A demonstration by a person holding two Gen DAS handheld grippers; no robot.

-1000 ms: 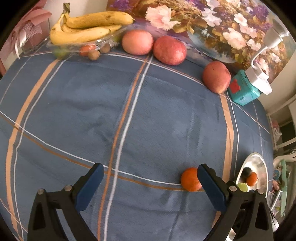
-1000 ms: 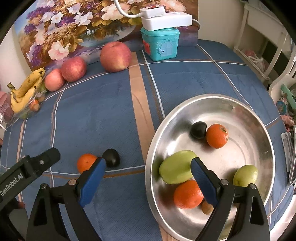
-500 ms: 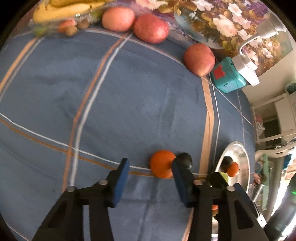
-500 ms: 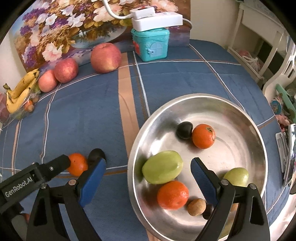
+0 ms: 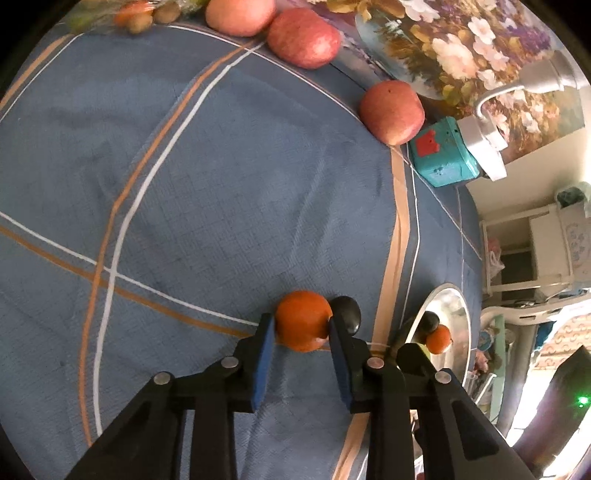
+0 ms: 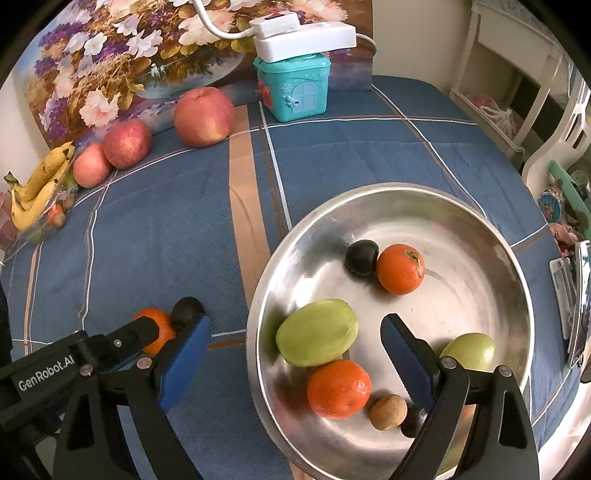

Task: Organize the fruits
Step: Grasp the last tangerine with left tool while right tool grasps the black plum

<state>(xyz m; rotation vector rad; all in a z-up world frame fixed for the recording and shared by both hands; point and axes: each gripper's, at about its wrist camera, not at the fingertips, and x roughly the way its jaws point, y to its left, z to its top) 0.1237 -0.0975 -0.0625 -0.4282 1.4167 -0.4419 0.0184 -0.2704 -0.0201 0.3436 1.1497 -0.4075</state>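
My left gripper [image 5: 301, 325] is shut on a small orange [image 5: 303, 319] resting on the blue cloth; a dark plum [image 5: 347, 312] touches the orange's right side. Both also show in the right wrist view, the orange [image 6: 157, 328] and the plum [image 6: 186, 310], with the left gripper [image 6: 147, 341] around the orange. My right gripper [image 6: 295, 336] is open and empty above the steel bowl [image 6: 480, 236], which holds a green mango [image 6: 317, 332], two oranges [image 6: 338, 387], a plum [image 6: 362, 256], a green fruit [image 6: 469, 350] and a brown nut [image 6: 388, 411].
Three red apples [image 6: 203, 114] line the back edge by a flower painting [image 6: 129, 55]. Bananas [image 6: 37, 188] lie at the far left. A teal toy house [image 6: 293, 86] carries a white power strip [image 6: 306, 35]. The table edge is right of the bowl.
My left gripper moved forward to the orange and closed its fingers on it. My right gripper stayed open and shifted a little over the bowl.
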